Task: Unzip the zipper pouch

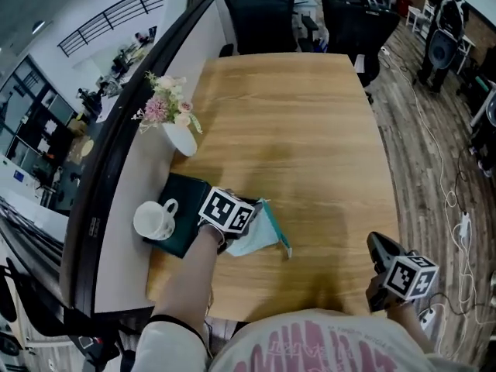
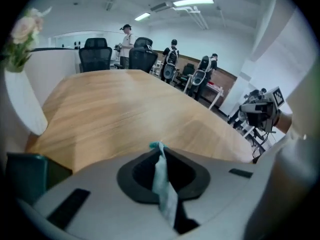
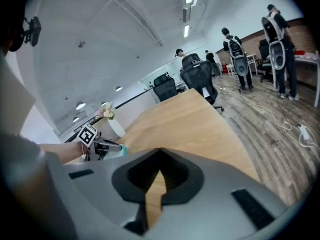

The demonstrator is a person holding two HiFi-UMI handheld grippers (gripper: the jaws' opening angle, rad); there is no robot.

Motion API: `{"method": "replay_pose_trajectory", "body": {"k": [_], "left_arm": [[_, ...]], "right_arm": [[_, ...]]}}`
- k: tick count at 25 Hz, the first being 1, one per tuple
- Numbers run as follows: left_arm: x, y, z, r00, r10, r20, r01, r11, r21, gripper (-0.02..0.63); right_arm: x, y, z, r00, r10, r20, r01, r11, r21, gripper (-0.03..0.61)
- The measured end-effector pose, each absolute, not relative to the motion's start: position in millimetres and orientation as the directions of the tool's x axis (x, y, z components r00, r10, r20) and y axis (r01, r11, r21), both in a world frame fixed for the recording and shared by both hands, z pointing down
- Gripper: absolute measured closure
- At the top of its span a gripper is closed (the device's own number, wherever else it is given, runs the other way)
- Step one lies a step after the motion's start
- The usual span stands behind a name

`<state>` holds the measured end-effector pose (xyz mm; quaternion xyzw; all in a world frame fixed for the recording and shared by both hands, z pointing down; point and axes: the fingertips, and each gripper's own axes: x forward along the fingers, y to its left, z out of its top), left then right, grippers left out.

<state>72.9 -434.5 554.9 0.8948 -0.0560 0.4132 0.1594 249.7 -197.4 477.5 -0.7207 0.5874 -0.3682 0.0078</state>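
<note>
A pale teal zipper pouch (image 1: 260, 237) lies on the wooden table (image 1: 310, 130) near its front left. My left gripper (image 1: 249, 214) is shut on the pouch's left edge. In the left gripper view a thin fold of the pouch (image 2: 163, 184) stands pinched between the closed jaws of that gripper (image 2: 160, 150). My right gripper (image 1: 377, 248) hovers at the table's front right edge, well apart from the pouch. Its jaws meet with nothing between them in the right gripper view (image 3: 159, 156), which also shows the pouch (image 3: 121, 149) far to the left.
A white mug (image 1: 155, 219) rests on a dark green box (image 1: 190, 196) just left of the pouch. Behind them stands a white vase of flowers (image 1: 174, 126) beside a white partition (image 1: 128, 184). Black office chairs (image 1: 260, 14) stand at the table's far end. Cables (image 1: 453, 200) lie on the floor at the right.
</note>
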Motion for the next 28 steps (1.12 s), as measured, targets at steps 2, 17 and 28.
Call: {"method": "replay_pose_trajectory", "body": {"k": [2, 17, 28], "left_arm": [[63.4, -413.5, 551.3, 0.68, 0.016, 0.733, -0.255, -0.932, 0.257, 0.595], [-1.7, -303.6, 498.8, 0.795, -0.395, 0.461, -0.587, -0.695, 0.415, 0.597], [-27.2, -255.9, 433.4, 0.769, -0.579, 0.271, -0.636, -0.654, 0.41, 0.598]], "right_arm": [[240.3, -198.4, 476.2, -0.005, -0.854, 0.52, -0.859, -0.263, -0.439, 0.581], [188.1, -217.1, 464.1, -0.355, -0.816, 0.457, -0.869, 0.107, -0.484, 0.581], [129.3, -214.2, 437.7, -0.527, -0.774, 0.352, -0.797, 0.306, -0.521, 0.581]]}}
